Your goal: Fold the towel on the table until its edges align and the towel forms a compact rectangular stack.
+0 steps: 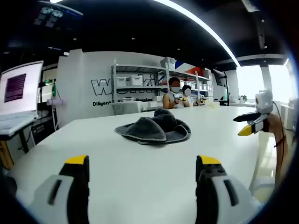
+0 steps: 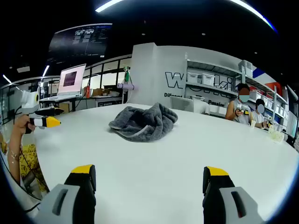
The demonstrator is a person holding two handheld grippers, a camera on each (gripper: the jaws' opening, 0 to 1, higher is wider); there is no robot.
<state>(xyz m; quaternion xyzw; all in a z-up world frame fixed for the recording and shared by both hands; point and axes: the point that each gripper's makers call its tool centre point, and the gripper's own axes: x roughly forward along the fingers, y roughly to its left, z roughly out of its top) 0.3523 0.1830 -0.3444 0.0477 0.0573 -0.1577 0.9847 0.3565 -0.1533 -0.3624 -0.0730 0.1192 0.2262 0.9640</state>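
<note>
Grey towel [image 1: 154, 128] crumpled mid white table [image 1: 140, 177], untouched. L gripper [image 1: 142, 163] jaws wide apart, empty; R gripper [image 2: 148, 175] same. Left gripper view: shelving [image 1: 140, 81] behind. Right gripper view: laptop [image 2: 70, 81] far left.

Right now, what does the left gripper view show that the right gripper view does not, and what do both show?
Left gripper view: the right tongs entering from the right, bright windows behind.

Right gripper view: the left tongs held in a hand, a dark wall screen.

Both: the crumpled grey towel on the white table, a laptop, shelving, two seated people.
</note>
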